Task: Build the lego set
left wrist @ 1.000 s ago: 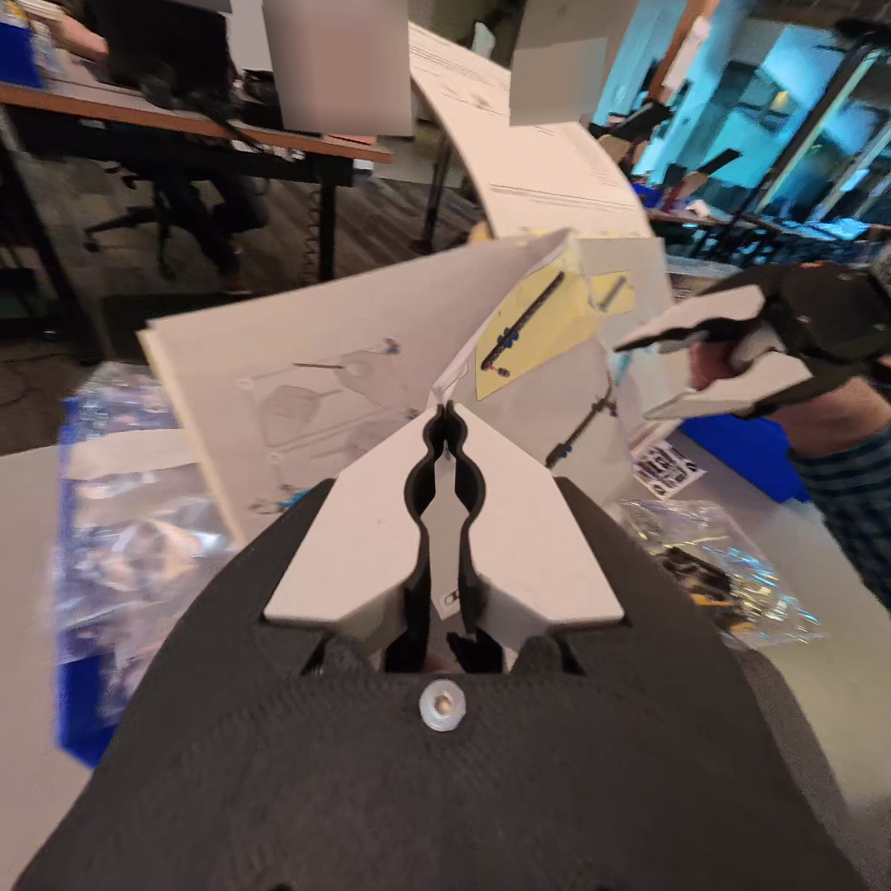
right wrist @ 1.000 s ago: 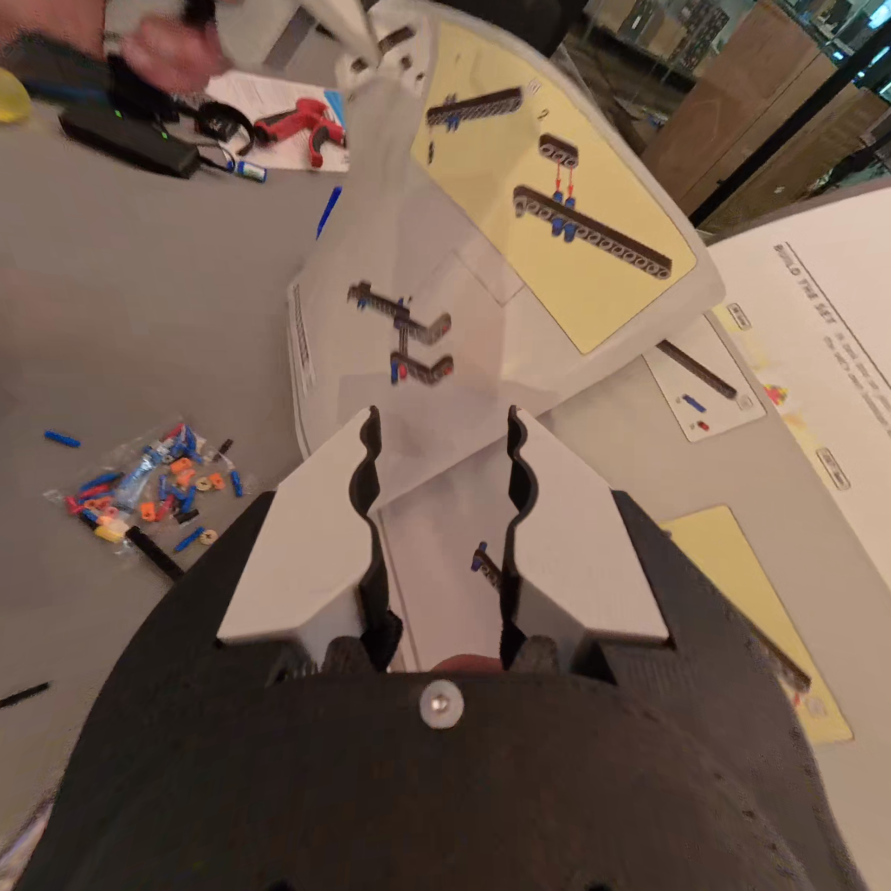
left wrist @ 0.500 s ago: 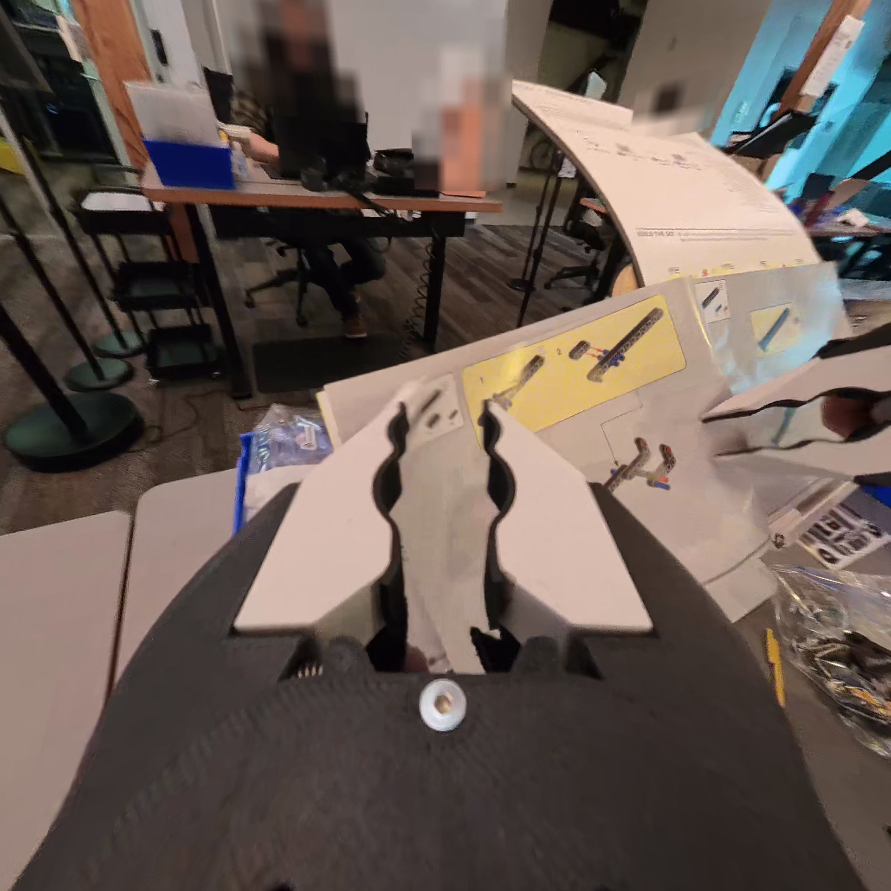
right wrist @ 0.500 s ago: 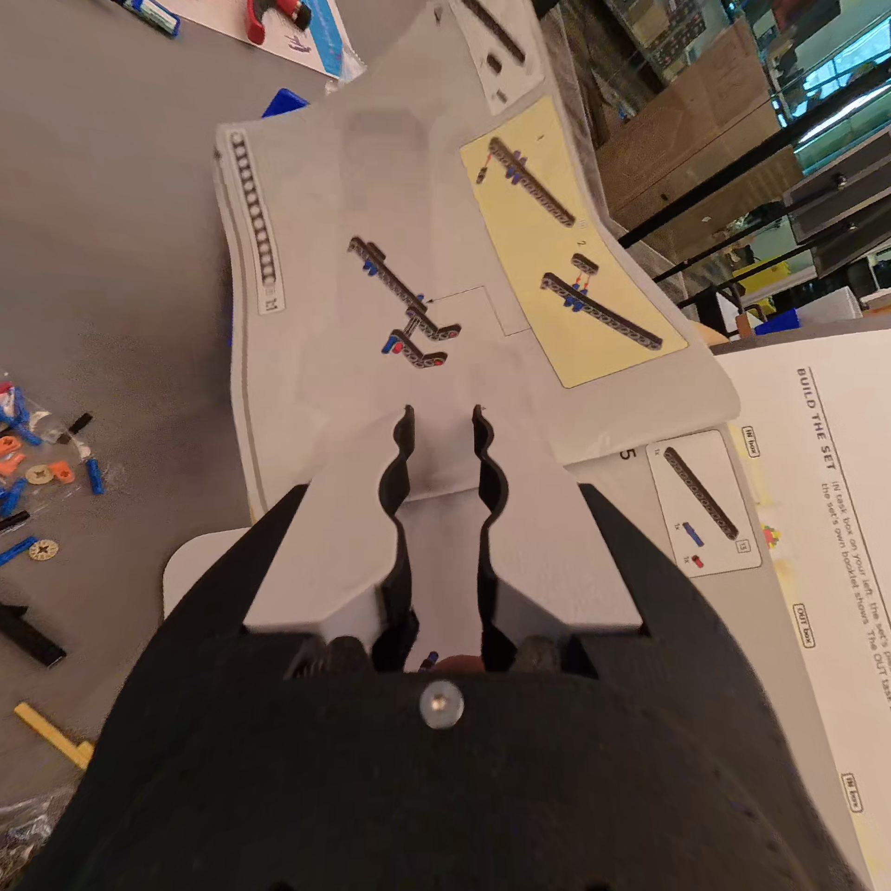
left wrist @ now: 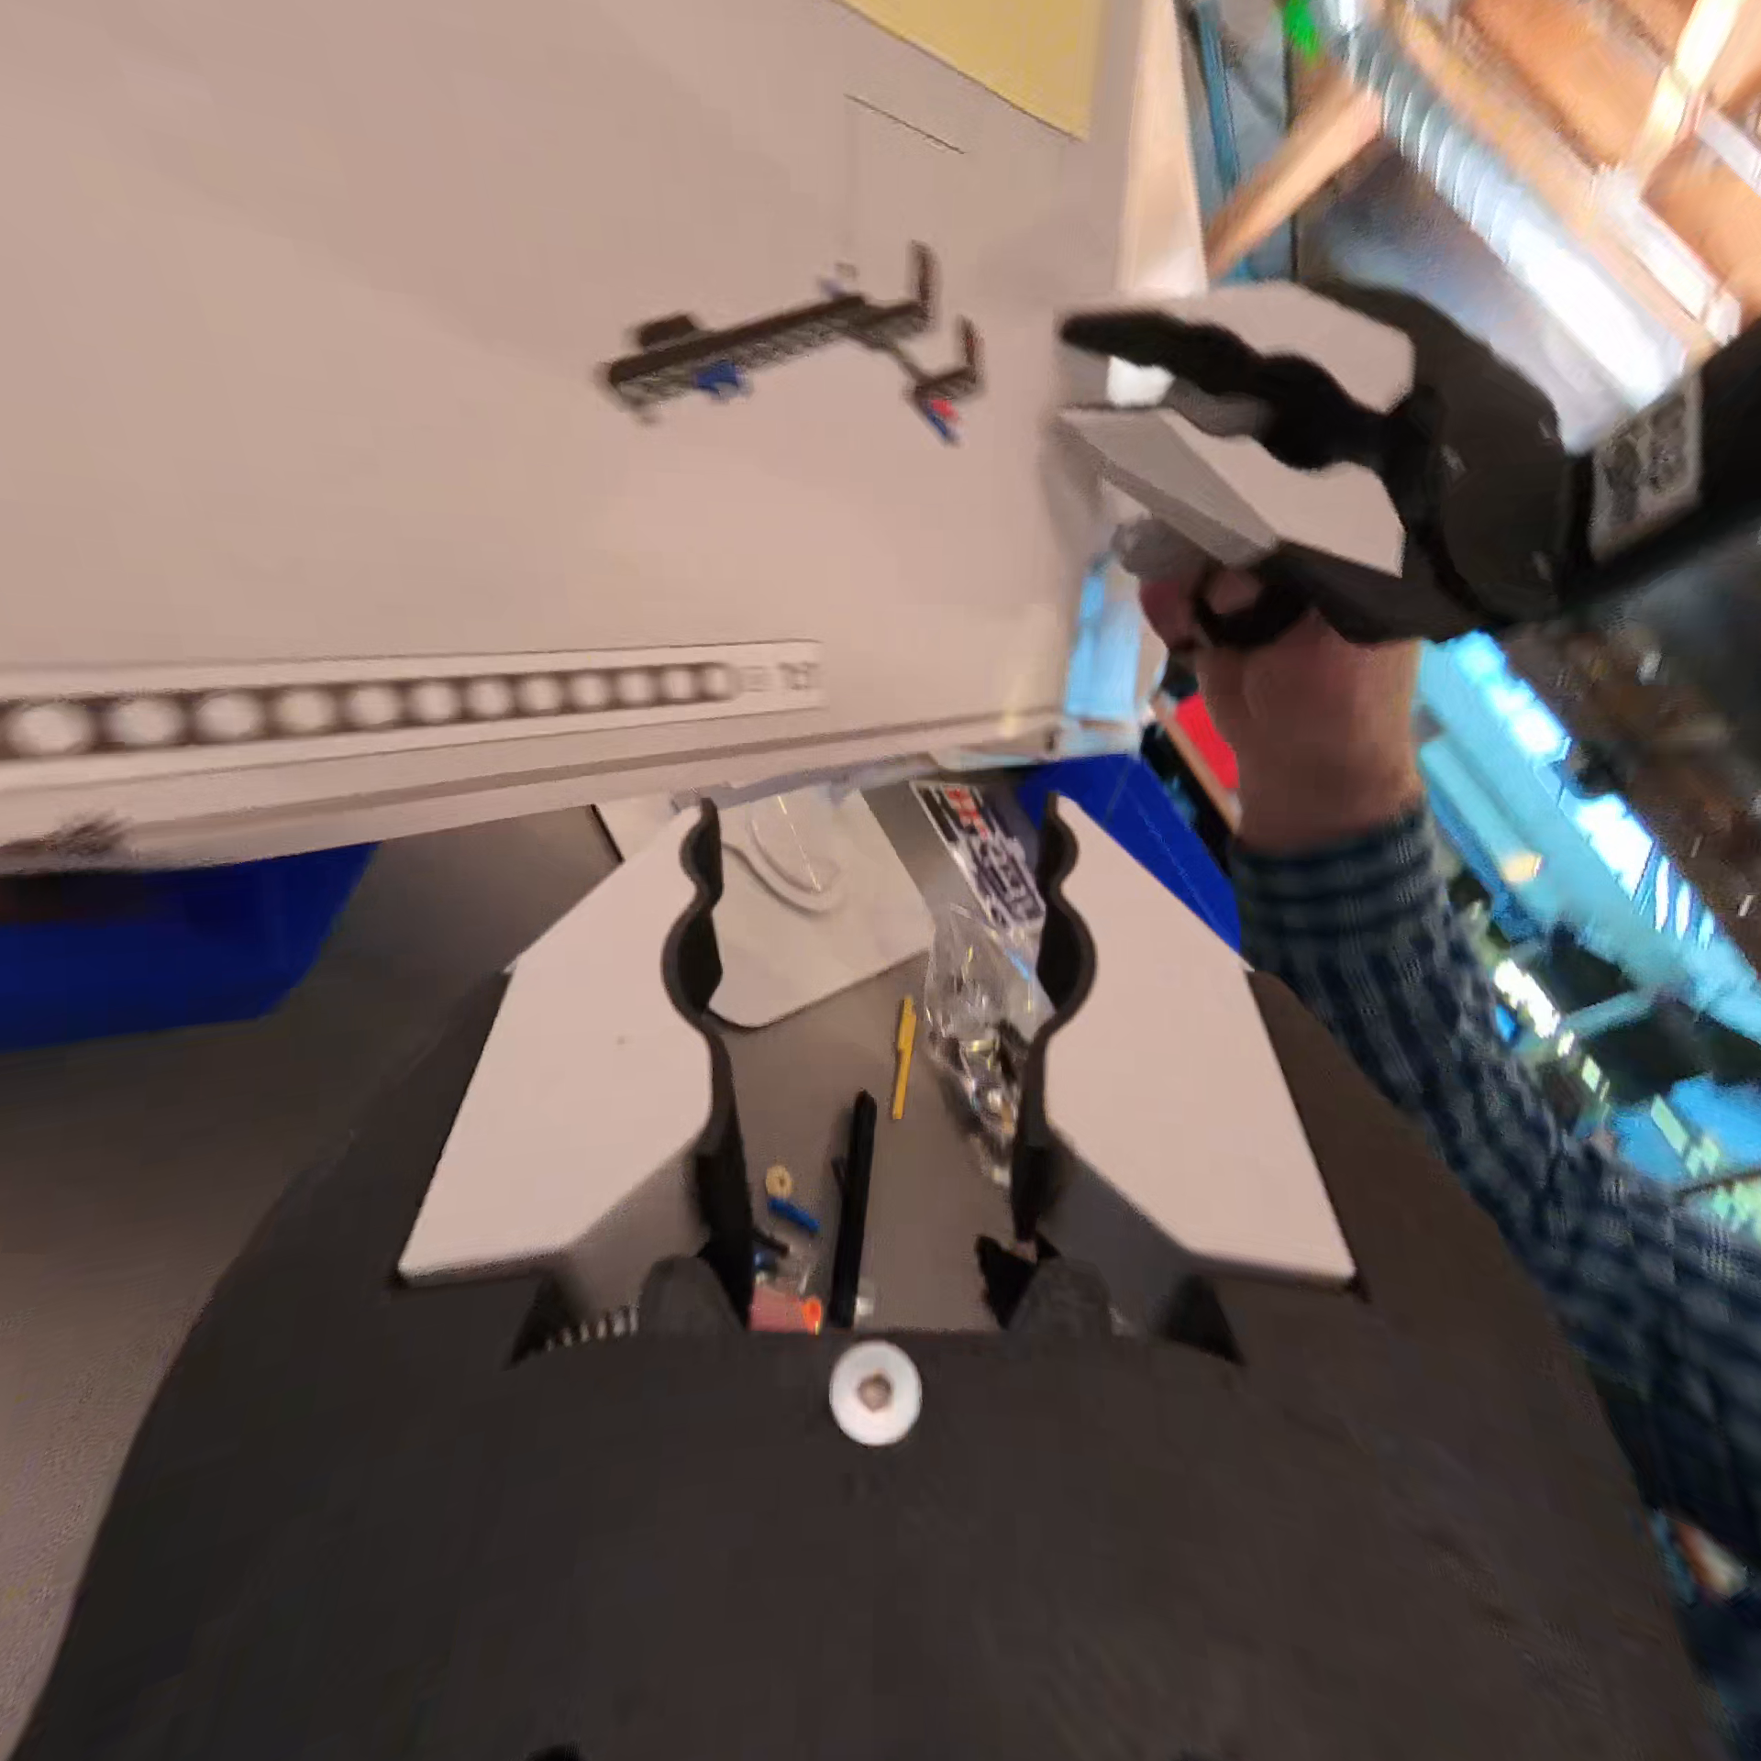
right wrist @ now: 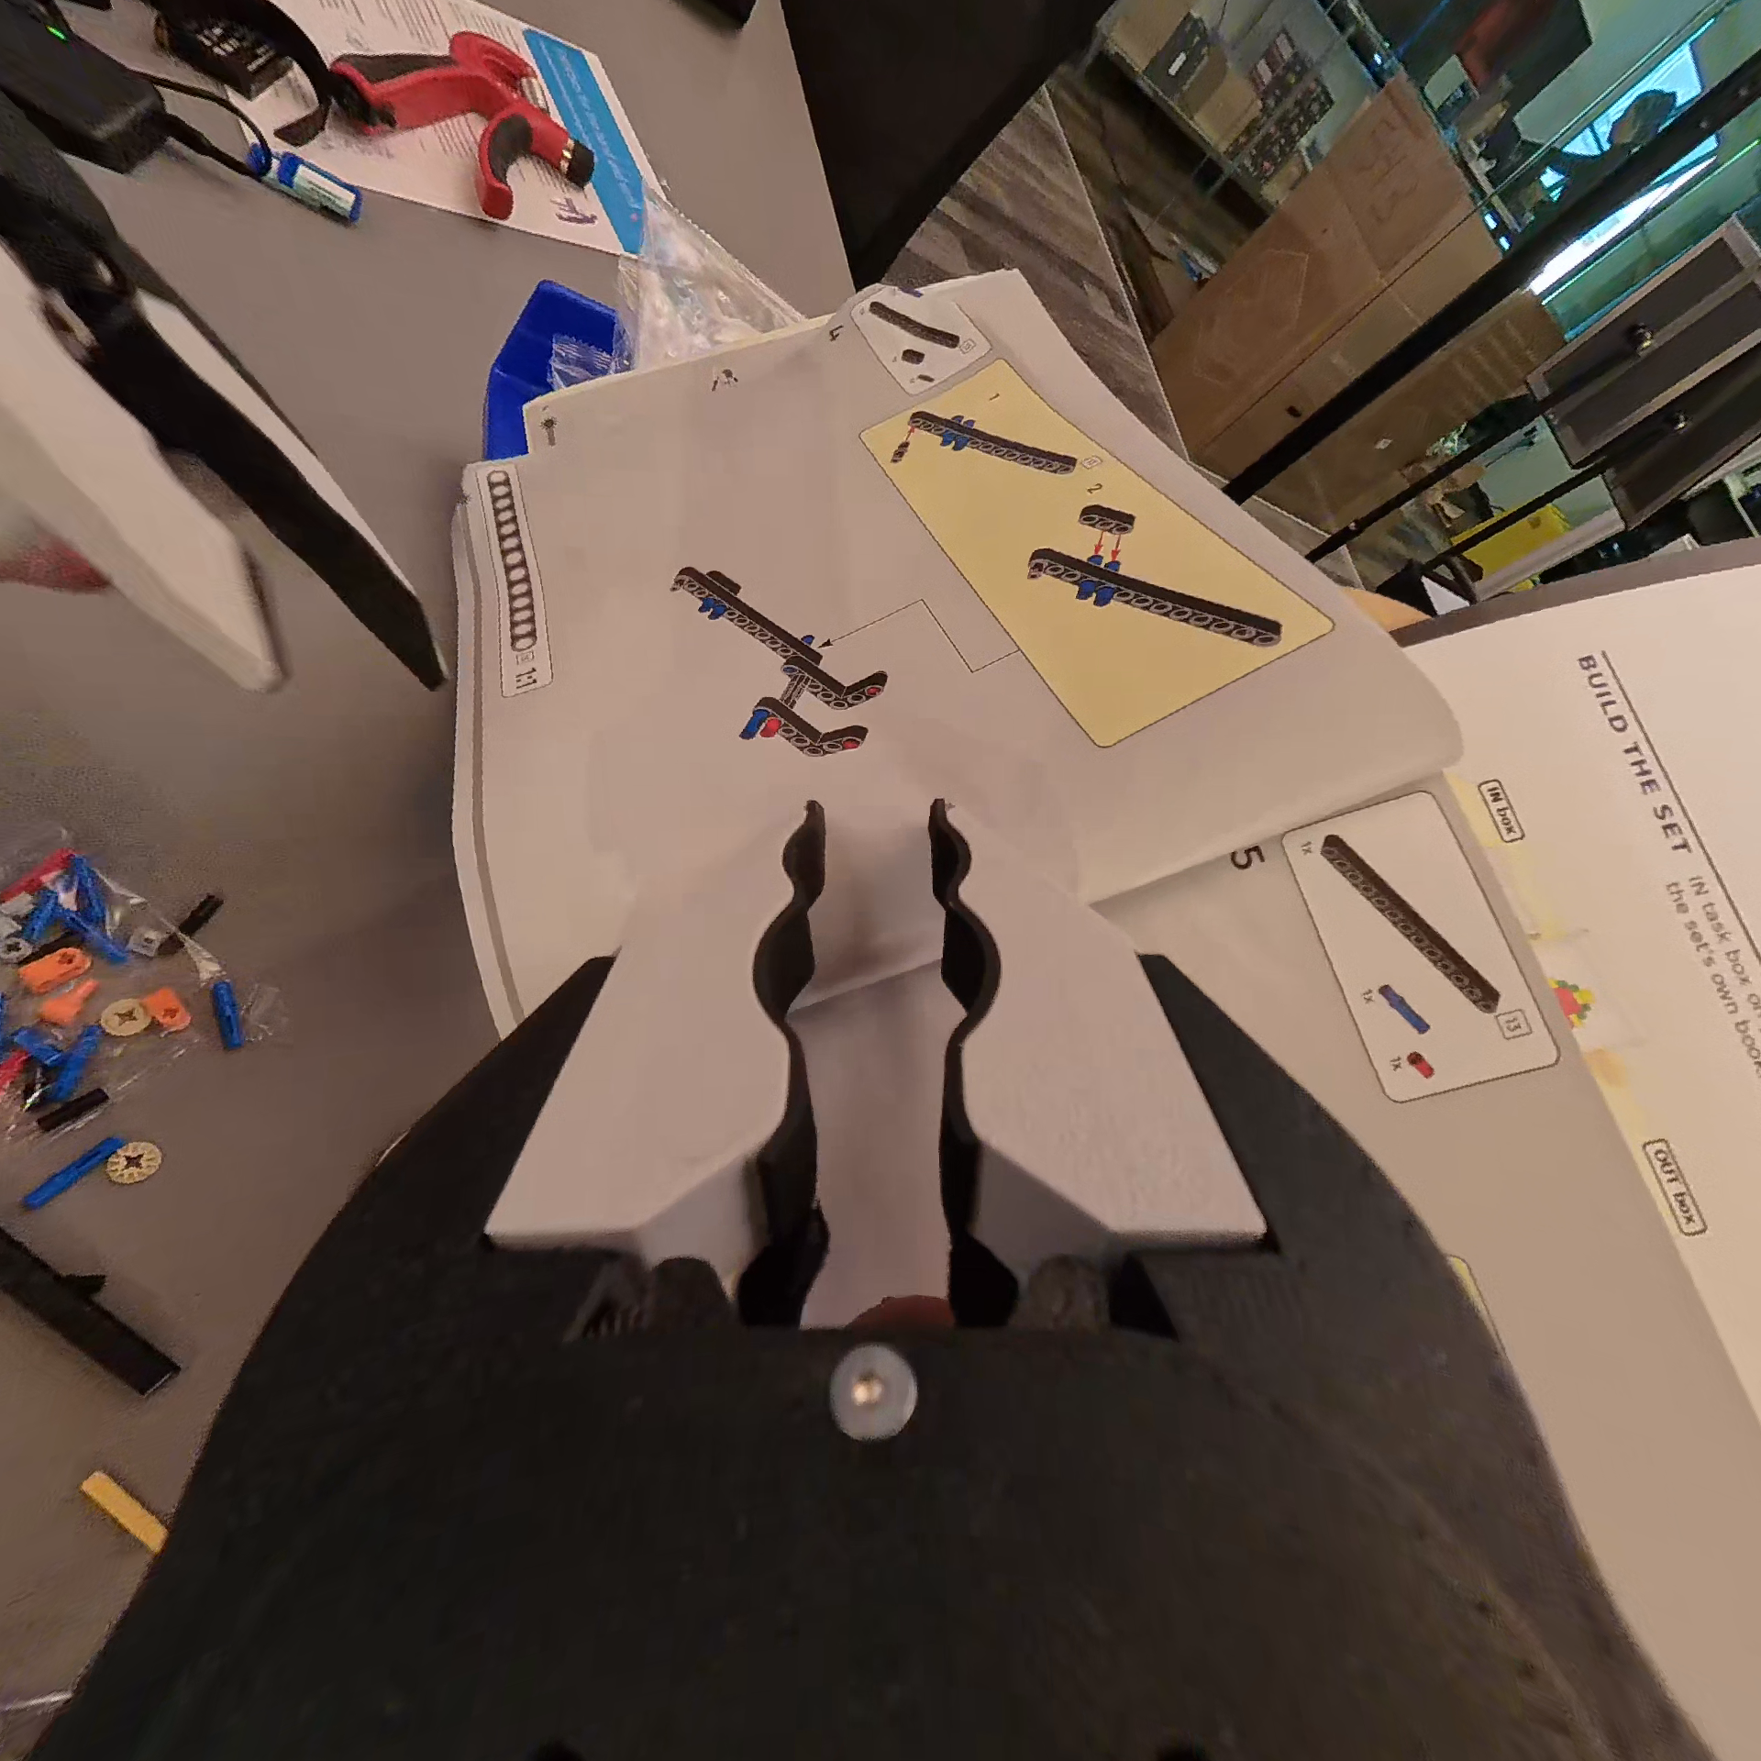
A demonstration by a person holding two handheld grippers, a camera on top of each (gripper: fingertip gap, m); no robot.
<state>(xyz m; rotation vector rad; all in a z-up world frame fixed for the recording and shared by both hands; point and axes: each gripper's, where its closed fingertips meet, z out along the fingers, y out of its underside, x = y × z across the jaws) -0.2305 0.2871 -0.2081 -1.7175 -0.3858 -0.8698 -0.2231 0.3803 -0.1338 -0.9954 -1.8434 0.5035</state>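
Observation:
The open instruction booklet (right wrist: 762, 534) lies on the grey table with its top page curled up. My right gripper (right wrist: 875, 810) is over that page's near edge, jaws a narrow gap apart, not pinching. In the left wrist view the booklet (left wrist: 476, 476) fills the top, with the right gripper (left wrist: 1077, 381) at its right edge. My left gripper (left wrist: 877, 819) is wide open and empty, below the booklet. Between its fingers lie a black beam (left wrist: 853, 1201), a yellow axle (left wrist: 903, 1058) and a clear bag of parts (left wrist: 981, 1001). A torn bag of blue and orange pieces (right wrist: 76, 991) lies left.
A blue bin (right wrist: 543, 353) stands behind the booklet. A red tool (right wrist: 476, 114) lies on a leaflet at the far left. A printed task sheet (right wrist: 1668, 858) lies right. A black beam (right wrist: 76, 1325) and a yellow axle (right wrist: 124, 1510) lie near left. The left gripper's tips are roughly 12 cm from the right gripper's.
My left gripper opened, let go of the page and dropped below the booklet. My right gripper narrowed its jaws and moved onto the page's near edge.

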